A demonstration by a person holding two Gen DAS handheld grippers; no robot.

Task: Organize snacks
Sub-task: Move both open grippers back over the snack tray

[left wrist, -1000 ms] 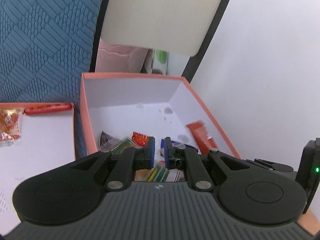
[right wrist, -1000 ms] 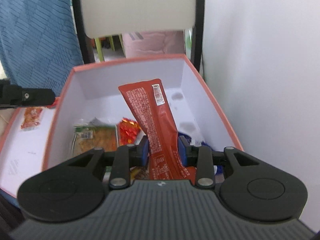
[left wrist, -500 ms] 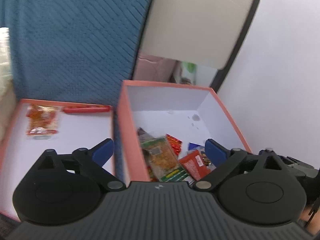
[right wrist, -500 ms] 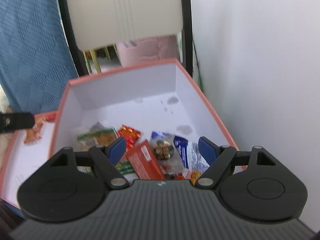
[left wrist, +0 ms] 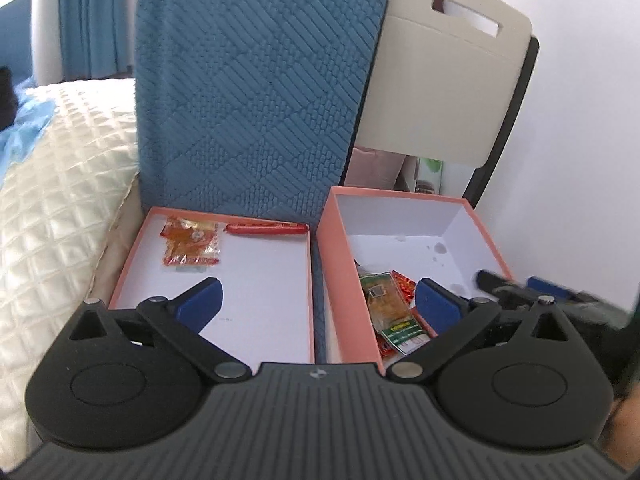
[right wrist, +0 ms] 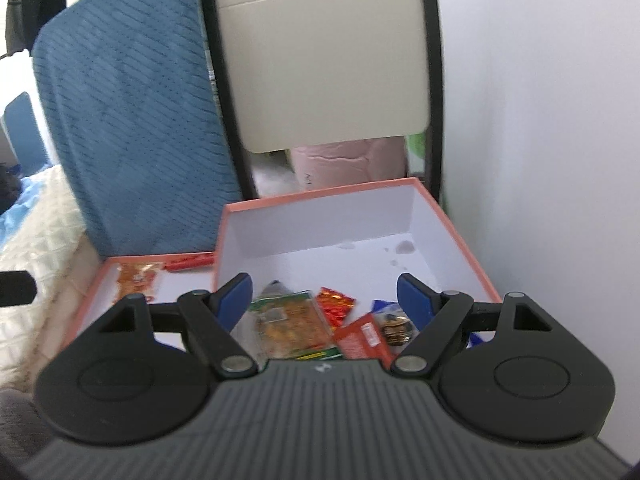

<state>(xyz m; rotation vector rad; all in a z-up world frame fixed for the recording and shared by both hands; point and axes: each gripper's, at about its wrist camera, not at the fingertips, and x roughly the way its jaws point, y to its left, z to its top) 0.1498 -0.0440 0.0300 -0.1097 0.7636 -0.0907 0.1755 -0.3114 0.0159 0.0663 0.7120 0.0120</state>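
While both jaws have just been opening, the left gripper and right gripper are seen released and empty, and snacks are found lower centre in the box.

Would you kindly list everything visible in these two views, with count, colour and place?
deep box: 1, salmon outside, white inside, on the right by the wall
shallow tray: 1, salmon rim, white floor, left of the deep box
orange snack packet: 1, orange-red, far left of the tray
red sausage stick: 1, red, along the tray's far edge
green-edged snack pack: 1, yellow-brown and green, in the deep box
small red packet: 1, red, in the box
red-orange pack: 1, in the box, near edge
blue cushion: 1, behind the tray
chair back: 1, beige with black frame, behind the box
quilt: 1, cream, far left
left tongs: open, empty
right tongs: open, empty
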